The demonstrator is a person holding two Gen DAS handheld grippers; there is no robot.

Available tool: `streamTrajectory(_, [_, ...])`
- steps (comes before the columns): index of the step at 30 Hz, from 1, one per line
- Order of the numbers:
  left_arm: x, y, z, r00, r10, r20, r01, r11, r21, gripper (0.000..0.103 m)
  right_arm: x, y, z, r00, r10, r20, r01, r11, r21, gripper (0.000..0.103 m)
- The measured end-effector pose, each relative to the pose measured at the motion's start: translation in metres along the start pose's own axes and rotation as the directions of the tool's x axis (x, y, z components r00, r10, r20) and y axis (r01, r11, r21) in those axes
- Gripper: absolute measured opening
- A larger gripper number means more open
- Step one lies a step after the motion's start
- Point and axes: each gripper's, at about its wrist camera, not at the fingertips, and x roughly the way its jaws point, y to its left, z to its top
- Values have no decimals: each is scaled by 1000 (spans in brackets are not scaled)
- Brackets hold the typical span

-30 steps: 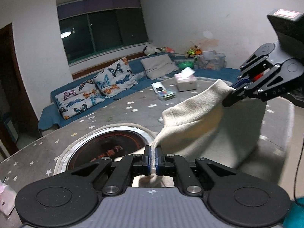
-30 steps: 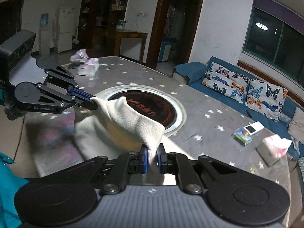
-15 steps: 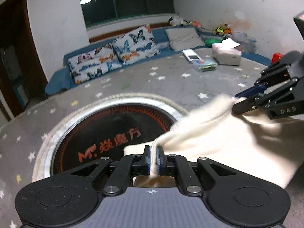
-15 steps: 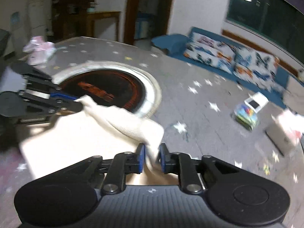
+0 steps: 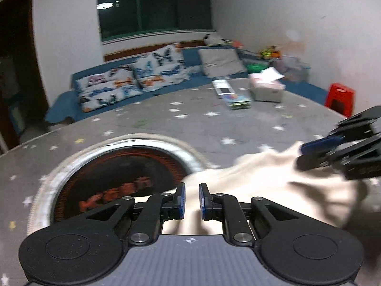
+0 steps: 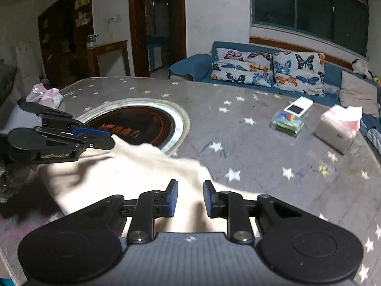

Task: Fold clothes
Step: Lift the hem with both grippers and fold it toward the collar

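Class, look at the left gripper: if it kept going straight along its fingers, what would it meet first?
Most likely the cream garment lying under and just ahead of the open left gripper; beyond it comes the table's round dark inset. Depth is unclear.

I see a cream garment (image 6: pixel 133 166) on my grey counter (image 6: pixel 262 157), which is dotted with white stars. Its round inset (image 6: pixel 133 124) is black with orange lettering and a silver rim. Each black tool (image 6: pixel 189 199) has blue pads. Butterfly-print cushions (image 6: pixel 269 68) sit on a blue sofa (image 6: pixel 190 64).
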Motion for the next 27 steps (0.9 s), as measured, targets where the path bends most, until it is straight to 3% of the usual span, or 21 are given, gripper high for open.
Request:
streamTrajectory(7, [29, -9, -3, 998, -6, -66, 4, 1000, -22, 15, 16, -24, -15, 998, -38, -51, 43, 993, 108, 21])
streamTrajectory(10, [32, -5, -2, 997, -12, -71, 8, 998, -55, 15, 9, -24, -10, 998, -50, -36, 54, 994, 97, 21])
streamTrajectory(15, [32, -6, -4, 998, -11, -67, 8, 998, -56, 15, 17, -13, 10, 1000, -6, 0, 6, 998, 65, 21])
streamTrajectory(21, [30, 0, -7, 998, -6, -65, 1, 997, -77, 16, 52, -12, 14, 998, -6, -58, 9, 998, 64, 20])
streamTrajectory(27, [8, 13, -17, 999, 20, -36, -23, 996, -92, 16, 35, -9, 17, 999, -24, -30, 25, 999, 37, 21])
